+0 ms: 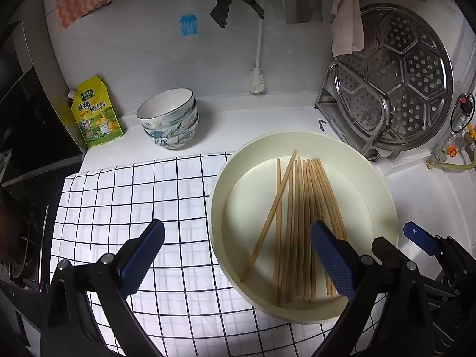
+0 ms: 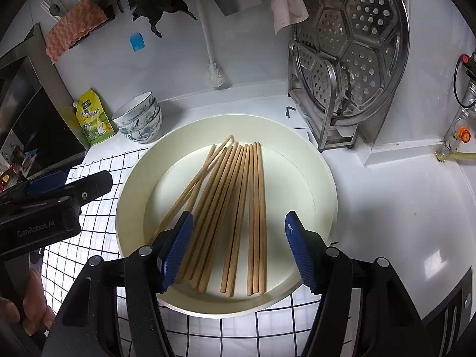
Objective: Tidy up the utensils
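Note:
Several wooden chopsticks (image 1: pixel 297 226) lie loose in a cream round tray (image 1: pixel 226 196), fanned out with one lying crosswise; they also show in the right wrist view (image 2: pixel 235 208) in the same tray (image 2: pixel 321 184). My left gripper (image 1: pixel 238 250) is open and empty, hovering over the tray's left rim and the checked cloth. My right gripper (image 2: pixel 238 244) is open and empty, just above the near ends of the chopsticks. The left gripper (image 2: pixel 59 190) shows at the left of the right wrist view.
A white checked cloth (image 1: pixel 134 208) lies under the tray. Stacked bowls (image 1: pixel 169 119) and a yellow seasoning pouch (image 1: pixel 95 113) stand at the back left. A metal rack with a steamer plate (image 1: pixel 395 80) stands at the back right. A stove (image 1: pixel 20 238) is at the left.

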Tool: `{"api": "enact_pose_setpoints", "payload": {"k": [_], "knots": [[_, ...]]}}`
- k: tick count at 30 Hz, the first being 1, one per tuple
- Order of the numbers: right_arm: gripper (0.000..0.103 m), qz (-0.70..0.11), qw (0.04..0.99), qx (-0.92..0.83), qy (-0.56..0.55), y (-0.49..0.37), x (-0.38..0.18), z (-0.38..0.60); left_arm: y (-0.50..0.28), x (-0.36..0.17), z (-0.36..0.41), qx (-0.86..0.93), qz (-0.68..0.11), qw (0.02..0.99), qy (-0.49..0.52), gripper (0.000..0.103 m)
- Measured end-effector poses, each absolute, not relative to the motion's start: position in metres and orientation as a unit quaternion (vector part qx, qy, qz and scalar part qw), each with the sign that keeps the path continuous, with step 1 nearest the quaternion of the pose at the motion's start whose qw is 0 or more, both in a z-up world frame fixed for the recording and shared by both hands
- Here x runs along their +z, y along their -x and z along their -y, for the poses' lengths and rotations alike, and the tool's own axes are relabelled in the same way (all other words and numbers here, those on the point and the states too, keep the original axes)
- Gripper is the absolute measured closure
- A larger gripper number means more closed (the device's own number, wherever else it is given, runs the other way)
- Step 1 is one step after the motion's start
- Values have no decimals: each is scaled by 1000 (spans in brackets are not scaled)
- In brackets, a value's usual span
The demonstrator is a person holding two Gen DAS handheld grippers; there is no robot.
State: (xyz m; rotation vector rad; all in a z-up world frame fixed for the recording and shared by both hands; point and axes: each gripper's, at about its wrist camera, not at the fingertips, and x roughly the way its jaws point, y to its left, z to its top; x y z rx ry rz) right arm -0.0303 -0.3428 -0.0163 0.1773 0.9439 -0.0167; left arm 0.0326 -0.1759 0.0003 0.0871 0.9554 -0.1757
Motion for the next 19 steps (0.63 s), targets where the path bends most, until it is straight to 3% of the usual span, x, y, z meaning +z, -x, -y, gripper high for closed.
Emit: {"api": "enact_pose_setpoints", "payload": {"k": [19], "knots": [[41,-455,887,-7,-84,29,-16,340,-32,0,173,-85,-460,883,-42,6]]}}
